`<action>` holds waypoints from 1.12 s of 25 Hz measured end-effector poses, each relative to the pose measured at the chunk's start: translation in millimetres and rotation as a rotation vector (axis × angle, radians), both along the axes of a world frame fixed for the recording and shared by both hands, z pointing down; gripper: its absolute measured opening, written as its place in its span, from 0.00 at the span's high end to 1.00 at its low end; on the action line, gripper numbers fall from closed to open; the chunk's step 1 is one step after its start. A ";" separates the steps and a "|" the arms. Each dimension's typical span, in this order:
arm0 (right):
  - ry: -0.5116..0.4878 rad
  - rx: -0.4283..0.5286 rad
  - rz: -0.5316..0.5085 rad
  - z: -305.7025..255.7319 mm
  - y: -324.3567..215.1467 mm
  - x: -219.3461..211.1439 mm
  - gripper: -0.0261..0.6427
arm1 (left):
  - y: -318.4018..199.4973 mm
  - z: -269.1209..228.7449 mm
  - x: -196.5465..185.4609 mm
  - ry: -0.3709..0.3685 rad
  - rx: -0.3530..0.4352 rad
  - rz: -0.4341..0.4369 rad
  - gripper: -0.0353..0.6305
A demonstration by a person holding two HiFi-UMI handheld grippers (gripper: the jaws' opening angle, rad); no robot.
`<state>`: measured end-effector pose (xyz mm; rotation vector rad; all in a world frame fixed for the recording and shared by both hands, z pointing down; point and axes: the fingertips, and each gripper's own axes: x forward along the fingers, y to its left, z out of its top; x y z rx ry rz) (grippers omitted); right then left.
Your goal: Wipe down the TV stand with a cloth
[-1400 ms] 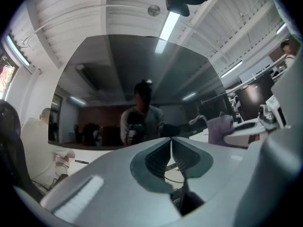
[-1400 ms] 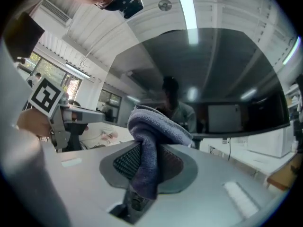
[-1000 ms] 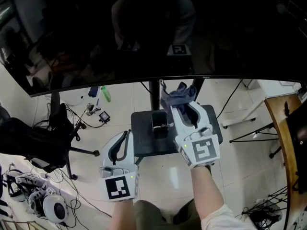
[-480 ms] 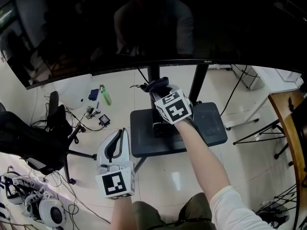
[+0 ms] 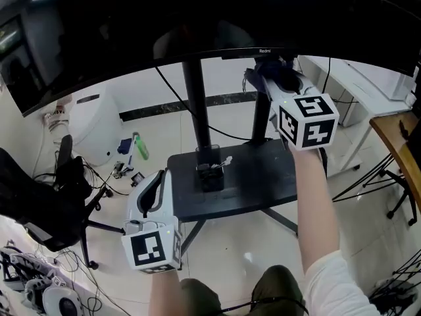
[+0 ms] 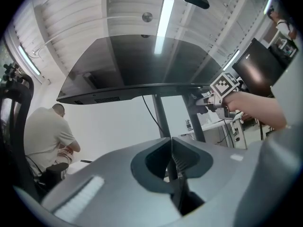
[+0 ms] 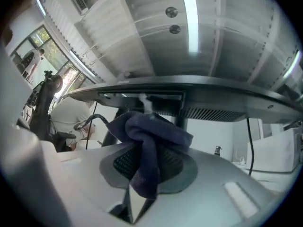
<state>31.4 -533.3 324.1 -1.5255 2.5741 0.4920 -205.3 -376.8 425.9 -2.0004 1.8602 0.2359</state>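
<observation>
while left gripper (image 6: 172, 148) jaws meet empty, right gripper (image 7: 144, 167) jaws clamp cloth (image 7: 149, 134).

Light: bright, even, from ceiling strip light (image 6: 161, 25). TV screen (image 5: 131, 31) dark, faintly reflective. 2 gripper views: fisheye, black corners; left gripper (image 6: 172, 143) close-up soft.

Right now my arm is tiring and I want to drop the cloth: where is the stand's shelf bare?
The shelf is bare right of the small black box, as far as the forearm, and along its front edge. It is crowded round the pole, where the box sits at its foot. The floor to the left is strewn with cables.
</observation>
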 end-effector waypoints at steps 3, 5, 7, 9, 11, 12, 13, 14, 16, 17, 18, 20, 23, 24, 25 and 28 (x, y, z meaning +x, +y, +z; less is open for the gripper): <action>0.022 -0.045 0.054 22.6 -30.6 17.3 0.84 | 4.2 16.8 12.2 -0.007 0.037 0.005 0.57; 0.033 -0.167 0.043 78.7 -62.8 16.3 0.84 | 3.3 31.9 17.2 -0.011 0.014 0.012 0.57; 0.080 -0.286 0.034 152.8 -83.0 12.2 0.84 | 4.2 41.9 17.8 -0.008 -0.002 0.019 0.57; 0.141 -0.395 0.026 222.5 -91.4 6.3 0.84 | 3.3 45.5 15.6 0.000 0.003 0.017 0.57; 0.171 -0.482 0.015 275.4 -94.5 0.1 0.84 | -1.3 53.2 16.5 -0.001 -0.024 0.014 0.57; 0.174 -0.508 0.010 292.0 -94.0 -1.2 0.84 | -4.3 60.6 20.3 -0.013 -0.067 0.012 0.57; 0.170 -0.522 0.005 300.5 -92.5 -1.2 0.84 | -7.4 67.1 25.8 -0.030 -0.107 0.013 0.57; 0.161 -0.529 0.001 302.2 -90.7 -0.6 0.84 | -10.6 68.0 31.5 -0.041 -0.105 0.021 0.57; 0.125 -0.522 -0.011 291.7 -81.9 0.2 0.84 | -13.6 60.4 37.8 -0.041 -0.028 0.042 0.57; 0.096 -0.496 -0.026 278.9 -69.9 -0.2 0.84 | -11.7 61.1 37.6 -0.037 -0.026 0.043 0.57; 0.064 -0.447 -0.047 259.1 -49.5 -1.7 0.84 | -7.8 66.2 35.7 -0.033 -0.063 0.036 0.57; 0.016 -0.288 -0.101 206.2 19.0 -13.3 0.84 | 2.1 78.1 28.6 -0.024 -0.160 0.012 0.57; -0.037 -0.043 -0.219 157.8 140.6 -60.3 0.84 | 16.3 80.4 13.9 -0.017 -0.136 -0.017 0.57; -0.036 -0.025 -0.262 162.5 170.3 -82.3 0.84 | 20.7 79.0 8.8 -0.008 -0.088 -0.023 0.57; -0.022 -0.049 -0.297 175.9 190.7 -105.7 0.84 | 24.3 77.0 2.9 0.007 -0.031 -0.030 0.57; 0.007 -0.201 -0.359 219.2 194.9 -174.6 0.84 | 30.0 83.2 -25.5 0.039 0.018 -0.084 0.57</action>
